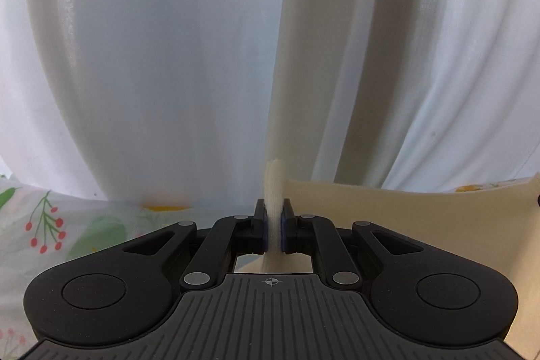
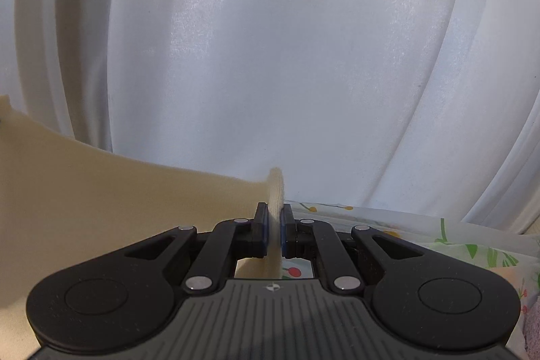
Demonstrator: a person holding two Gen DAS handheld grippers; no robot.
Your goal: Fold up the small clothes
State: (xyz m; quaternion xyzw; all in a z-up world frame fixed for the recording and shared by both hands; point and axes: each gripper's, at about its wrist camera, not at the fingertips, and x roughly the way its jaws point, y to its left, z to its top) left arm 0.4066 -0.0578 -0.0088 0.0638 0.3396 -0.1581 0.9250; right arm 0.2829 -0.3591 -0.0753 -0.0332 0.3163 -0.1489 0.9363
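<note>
Cream knit garment point(image 1: 388, 225), lifted and stretched between the two grippers, above a floral-print sheet point(image 1: 50, 225). In the left wrist view, a bunched edge of the cloth standing up between the fingertips, with the rest running off to the right as a flat, taut cream band. In the right wrist view, the same garment point(image 2: 101, 208) running off to the left from the fingertips, its upper edge sagging in a shallow curve and rising again at the far left border. Exact kind of clothing not clear from either view.

Left gripper point(image 1: 273, 218): black, blue pads pressed together on the bunched cream edge, fabric poking out above the tips and passing down behind them. Right gripper point(image 2: 274, 221): same build, pads likewise pinching a folded cream edge, which sticks up just above the tips.

Beneath and beside: sheet white with green leaves, red berries and yellow-orange blobs, seen at lower left in the left view and at lower right point(image 2: 472, 255) in the right view, also glimpsed through the gap behind the right pads. At the far lower right corner of the right view, a scrap of greyish-lilac textured cloth point(image 2: 533, 323), too little visible to name.

Behind everything: white curtain point(image 1: 152, 56) in long vertical folds, filling the upper part of both views point(image 2: 287, 56), slightly blurred.
</note>
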